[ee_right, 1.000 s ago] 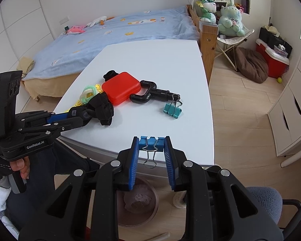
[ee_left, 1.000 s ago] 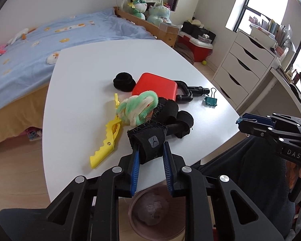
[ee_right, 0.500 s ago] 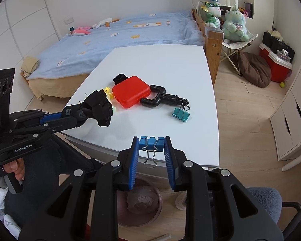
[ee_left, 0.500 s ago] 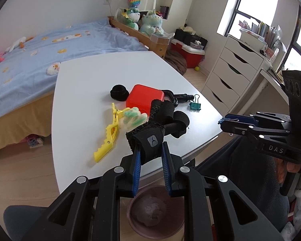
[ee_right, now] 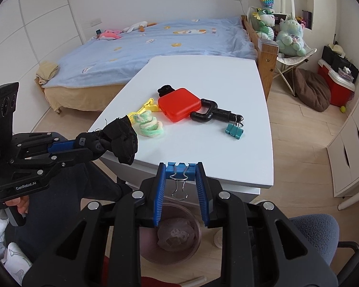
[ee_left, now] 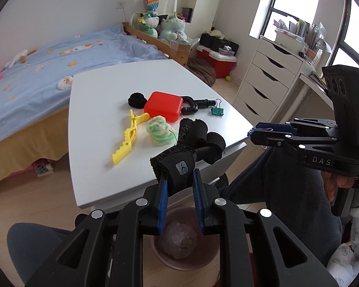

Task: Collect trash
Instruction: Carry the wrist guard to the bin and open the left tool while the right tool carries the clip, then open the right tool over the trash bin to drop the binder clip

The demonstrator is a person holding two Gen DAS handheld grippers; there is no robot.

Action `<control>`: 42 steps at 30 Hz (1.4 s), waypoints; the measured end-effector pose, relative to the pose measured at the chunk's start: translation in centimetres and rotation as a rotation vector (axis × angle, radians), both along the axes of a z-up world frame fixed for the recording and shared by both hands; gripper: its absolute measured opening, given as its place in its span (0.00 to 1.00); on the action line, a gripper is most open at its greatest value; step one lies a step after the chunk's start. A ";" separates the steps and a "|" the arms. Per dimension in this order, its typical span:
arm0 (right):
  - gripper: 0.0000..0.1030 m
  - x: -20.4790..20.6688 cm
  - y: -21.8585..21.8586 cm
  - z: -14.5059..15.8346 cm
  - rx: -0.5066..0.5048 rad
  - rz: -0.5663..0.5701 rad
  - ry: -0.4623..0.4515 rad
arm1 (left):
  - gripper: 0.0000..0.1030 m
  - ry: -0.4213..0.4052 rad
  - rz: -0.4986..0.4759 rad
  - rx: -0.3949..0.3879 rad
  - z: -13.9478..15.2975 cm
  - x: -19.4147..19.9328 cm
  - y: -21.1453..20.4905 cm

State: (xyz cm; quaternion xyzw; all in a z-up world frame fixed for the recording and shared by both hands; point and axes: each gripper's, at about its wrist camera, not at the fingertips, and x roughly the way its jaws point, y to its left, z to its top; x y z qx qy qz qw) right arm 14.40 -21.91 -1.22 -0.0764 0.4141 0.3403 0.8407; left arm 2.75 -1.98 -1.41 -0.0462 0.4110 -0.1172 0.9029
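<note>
My left gripper is shut on a black glove, held in the air off the near edge of the white table; the glove also shows in the right wrist view. My right gripper is shut on a blue binder clip, also off the table's near edge. A pinkish trash bin with crumpled paper stands on the floor below both grippers and shows in the left wrist view.
On the table lie a yellow clip, a green-and-cream fluffy wad, a red case, a black round piece, a black handle tool and a teal binder clip. A bed stands behind, drawers at right.
My left gripper has lifted the glove off the table and drawn it back past the near edge, above the bin. The right gripper holds the blue clip about where it was.
</note>
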 end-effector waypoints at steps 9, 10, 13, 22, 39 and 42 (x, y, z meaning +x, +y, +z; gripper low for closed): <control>0.24 -2.6 -0.7 0.4 0.010 0.029 -0.001 | 0.18 0.023 -0.053 0.005 -0.7 -2.5 -1.5; 0.24 -2.8 -0.8 0.4 0.011 0.032 0.001 | 0.18 0.029 -0.060 0.006 -0.9 -2.8 -1.7; 0.24 -3.4 -1.2 0.3 0.012 0.034 0.005 | 0.18 0.047 -0.081 0.013 -1.4 -3.5 -2.3; 0.24 -4.3 -2.0 0.1 0.019 0.030 0.016 | 0.23 0.079 -0.118 0.002 -2.5 -4.3 -3.1; 0.24 -4.9 -1.8 -0.3 0.027 0.052 0.033 | 0.92 0.038 -0.002 -0.018 -1.9 -4.1 -1.6; 0.24 -5.2 -1.6 -0.3 0.027 0.064 0.036 | 0.92 0.025 0.030 -0.003 -1.7 -4.3 -1.3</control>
